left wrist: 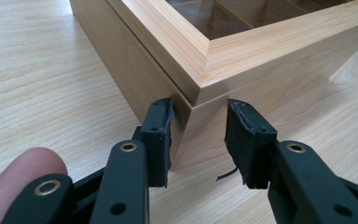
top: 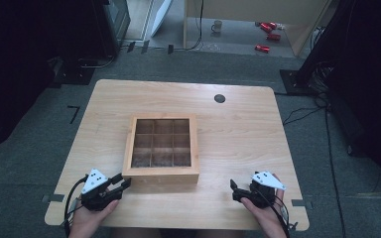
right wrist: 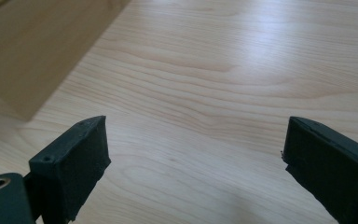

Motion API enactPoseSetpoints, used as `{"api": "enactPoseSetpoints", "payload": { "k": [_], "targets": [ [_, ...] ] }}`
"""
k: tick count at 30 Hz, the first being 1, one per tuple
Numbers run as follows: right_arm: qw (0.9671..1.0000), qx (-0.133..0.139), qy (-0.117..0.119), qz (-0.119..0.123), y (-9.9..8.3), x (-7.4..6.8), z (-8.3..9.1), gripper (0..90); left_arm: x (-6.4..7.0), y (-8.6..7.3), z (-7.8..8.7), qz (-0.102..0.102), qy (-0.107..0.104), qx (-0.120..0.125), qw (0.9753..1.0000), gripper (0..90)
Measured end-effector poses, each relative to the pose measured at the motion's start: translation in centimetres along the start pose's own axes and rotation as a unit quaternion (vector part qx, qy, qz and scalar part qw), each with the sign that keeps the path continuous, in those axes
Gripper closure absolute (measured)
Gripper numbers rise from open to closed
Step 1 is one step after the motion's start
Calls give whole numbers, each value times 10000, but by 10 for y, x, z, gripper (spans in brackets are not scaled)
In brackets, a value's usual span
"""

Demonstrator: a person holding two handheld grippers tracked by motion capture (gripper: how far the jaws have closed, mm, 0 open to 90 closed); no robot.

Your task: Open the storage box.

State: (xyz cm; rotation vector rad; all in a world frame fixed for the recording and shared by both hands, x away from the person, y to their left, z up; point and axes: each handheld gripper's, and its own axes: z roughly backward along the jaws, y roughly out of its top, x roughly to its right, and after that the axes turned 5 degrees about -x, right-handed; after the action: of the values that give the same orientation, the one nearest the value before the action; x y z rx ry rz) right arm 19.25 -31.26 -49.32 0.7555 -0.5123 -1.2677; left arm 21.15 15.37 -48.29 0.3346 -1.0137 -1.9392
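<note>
Centre frame, the wooden box (top: 161, 148) sits on the table (top: 238, 129); my left gripper (left wrist: 199, 135), jaws spread astride its near corner, should close squarely, while my right gripper (right wrist: 196, 158) waits wide apart

Red cans (top: 268, 34) and a mug (top: 217, 26) lie beyond the table (top: 243, 129).
</note>
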Motion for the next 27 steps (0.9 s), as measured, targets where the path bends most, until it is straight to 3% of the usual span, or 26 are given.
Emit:
{"api": "enactPoseSetpoints", "payload": {
  "k": [3,11,12,13,14,20,27],
  "targets": [
    [9999,49,154,20,3,-10,0,68,-1,2,3,48,-60,102,9999,620],
    [9989,133,442,105,11,-38,-4,69,-2,4,3,71,-18,102,9999,642],
    [9981,127,605,72,14,-45,-5,77,-3,4,3,105,-19,116,9999,644],
    [9981,127,605,72,14,-45,-5,77,-3,4,3,105,-19,116,9999,644],
    [9959,100,901,-66,18,-51,-7,80,-3,4,3,108,-16,124,9999,644],
    [9922,149,1239,-47,29,-70,-11,81,-3,5,5,112,-27,181,9998,646],
    [9924,88,1215,185,30,-92,-27,86,-3,7,7,72,-44,208,9997,649]
  ]
}}
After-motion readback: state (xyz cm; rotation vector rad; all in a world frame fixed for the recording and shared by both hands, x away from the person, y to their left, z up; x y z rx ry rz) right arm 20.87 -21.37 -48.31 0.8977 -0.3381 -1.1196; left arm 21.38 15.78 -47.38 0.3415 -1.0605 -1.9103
